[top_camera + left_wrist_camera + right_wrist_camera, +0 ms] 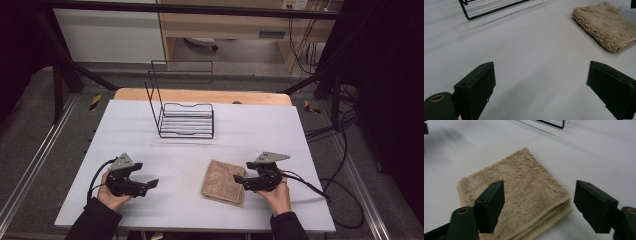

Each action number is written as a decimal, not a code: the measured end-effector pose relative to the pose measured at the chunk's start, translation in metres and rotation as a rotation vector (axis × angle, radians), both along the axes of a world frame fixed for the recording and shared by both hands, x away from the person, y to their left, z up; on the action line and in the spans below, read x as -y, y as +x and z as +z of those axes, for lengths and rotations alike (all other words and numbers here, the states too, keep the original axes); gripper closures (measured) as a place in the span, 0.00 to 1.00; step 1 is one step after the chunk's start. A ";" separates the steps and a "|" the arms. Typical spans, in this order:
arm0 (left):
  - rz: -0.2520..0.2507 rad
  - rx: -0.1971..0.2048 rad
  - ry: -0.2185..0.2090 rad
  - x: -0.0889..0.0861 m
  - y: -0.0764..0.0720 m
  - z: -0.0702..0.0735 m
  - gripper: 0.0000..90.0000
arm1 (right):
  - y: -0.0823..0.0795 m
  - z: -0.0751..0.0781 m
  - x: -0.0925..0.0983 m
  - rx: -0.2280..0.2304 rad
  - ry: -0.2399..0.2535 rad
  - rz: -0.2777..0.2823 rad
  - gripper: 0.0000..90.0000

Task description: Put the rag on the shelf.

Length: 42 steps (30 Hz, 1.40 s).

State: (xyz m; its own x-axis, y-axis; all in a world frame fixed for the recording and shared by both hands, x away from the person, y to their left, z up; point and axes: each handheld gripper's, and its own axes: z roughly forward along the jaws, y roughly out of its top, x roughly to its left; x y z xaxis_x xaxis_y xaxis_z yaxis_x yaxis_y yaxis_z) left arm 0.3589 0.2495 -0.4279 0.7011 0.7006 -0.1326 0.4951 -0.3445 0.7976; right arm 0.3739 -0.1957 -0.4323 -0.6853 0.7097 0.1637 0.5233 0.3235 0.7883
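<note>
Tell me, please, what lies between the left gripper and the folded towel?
Nothing: in the high view only bare grey table separates the left gripper from the folded towel. The left gripper view shows the same bare stretch.

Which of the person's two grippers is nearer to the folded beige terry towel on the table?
Right. The right gripper sits at the folded beige terry towel's right edge, jaws open; the left gripper rests well off to its left.

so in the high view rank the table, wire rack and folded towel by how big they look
1. table, largest by far
2. wire rack
3. folded towel, smallest. The rack stands farther from the camera yet looks bigger, so this order seems safe.
</note>
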 end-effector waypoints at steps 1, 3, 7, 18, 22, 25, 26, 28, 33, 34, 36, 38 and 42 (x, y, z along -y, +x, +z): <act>0.000 0.000 0.000 0.000 0.000 0.000 0.09 | 0.001 -0.001 0.003 0.001 -0.004 -0.008 0.22; 0.001 0.001 0.004 0.004 0.001 0.001 0.08 | 0.001 -0.002 0.006 0.002 -0.004 -0.014 0.21; 0.005 -0.006 0.001 0.016 0.007 0.005 0.08 | 0.003 -0.006 0.016 0.003 -0.019 -0.045 0.15; -0.026 -0.024 0.034 0.062 0.019 0.012 0.08 | 0.002 -0.007 0.024 0.009 -0.034 -0.076 0.13; -0.036 -0.033 0.036 0.083 0.027 0.014 0.08 | 0.002 -0.007 0.024 0.013 -0.043 -0.088 0.13; -0.039 -0.046 0.038 0.098 0.034 0.014 0.10 | 0.002 -0.007 0.025 0.016 -0.046 -0.095 0.13; -0.034 -0.055 0.039 0.108 0.039 0.013 0.11 | 0.001 -0.007 0.024 0.013 -0.044 -0.095 0.14; -0.035 -0.058 0.039 0.112 0.041 0.013 0.13 | 0.001 -0.007 0.024 0.015 -0.040 -0.098 0.14; -0.021 -0.081 0.034 0.131 0.051 0.009 0.20 | 0.001 -0.007 0.024 0.018 -0.040 -0.100 0.15; -0.018 -0.084 0.033 0.136 0.053 0.008 0.22 | 0.001 -0.007 0.024 0.016 -0.039 -0.102 0.15; -0.015 -0.094 0.035 0.142 0.056 0.006 0.26 | 0.001 -0.007 0.024 0.017 -0.041 -0.102 0.15; -0.009 -0.094 0.046 0.149 0.058 0.004 0.30 | 0.001 -0.007 0.024 0.016 -0.042 -0.103 0.16; 0.000 -0.103 0.056 0.160 0.063 0.001 0.41 | 0.002 -0.007 0.024 0.016 -0.036 -0.104 0.17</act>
